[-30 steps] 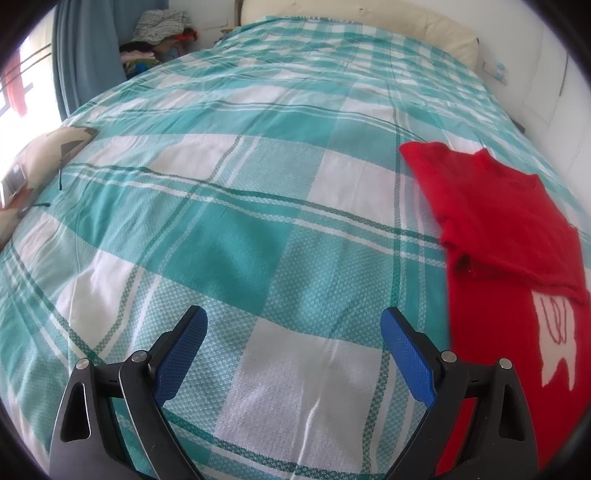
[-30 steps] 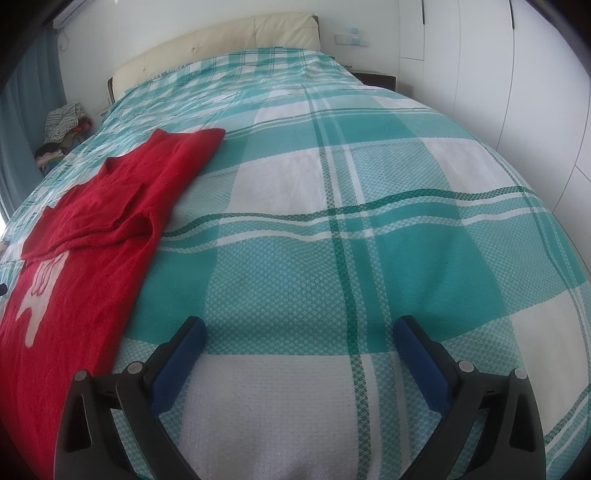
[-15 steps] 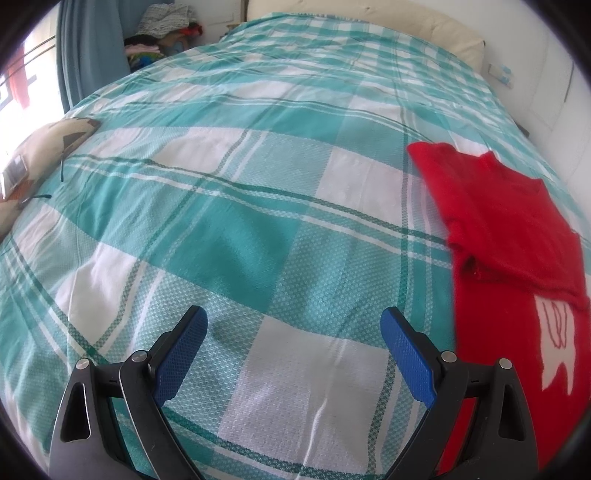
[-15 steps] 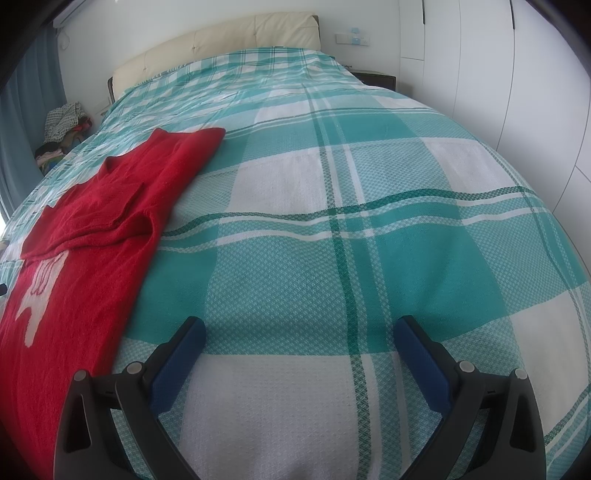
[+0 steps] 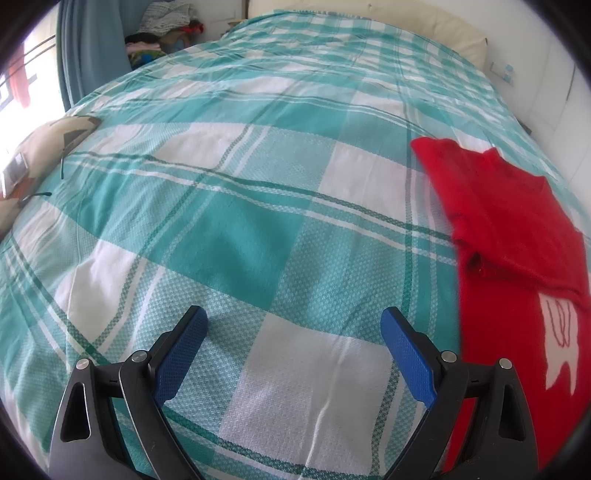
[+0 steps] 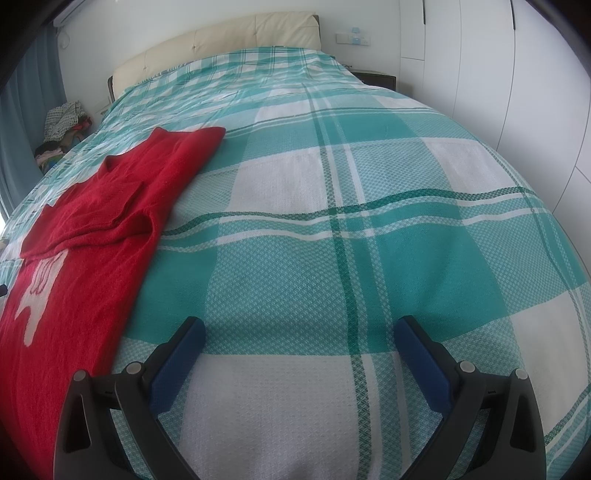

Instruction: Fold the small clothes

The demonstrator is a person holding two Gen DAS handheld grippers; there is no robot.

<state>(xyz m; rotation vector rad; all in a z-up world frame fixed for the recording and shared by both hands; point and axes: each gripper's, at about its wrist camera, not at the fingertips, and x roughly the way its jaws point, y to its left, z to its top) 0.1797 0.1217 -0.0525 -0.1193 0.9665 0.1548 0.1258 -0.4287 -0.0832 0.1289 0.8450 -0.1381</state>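
A small red sweater [image 5: 517,236] with a white design lies flat on the teal-and-white checked bedspread [image 5: 258,206], its sleeves folded in over the body. It is at the right of the left wrist view and at the left of the right wrist view [image 6: 96,221]. My left gripper [image 5: 293,332] is open and empty over bare bedspread, to the left of the sweater. My right gripper [image 6: 299,343] is open and empty over bare bedspread [image 6: 369,221], to the right of the sweater. Neither touches the sweater.
A beige cushion [image 5: 40,147] with a phone on it lies at the bed's left edge. A pile of clothes [image 5: 162,26] sits by the blue curtain [image 5: 92,48]. The cream headboard [image 6: 221,44] is at the far end. White wardrobe doors [image 6: 517,74] stand on the right.
The left gripper's view has shifted slightly, so the sweater sits a little lower and further right. The right gripper has not moved. Both stay open.
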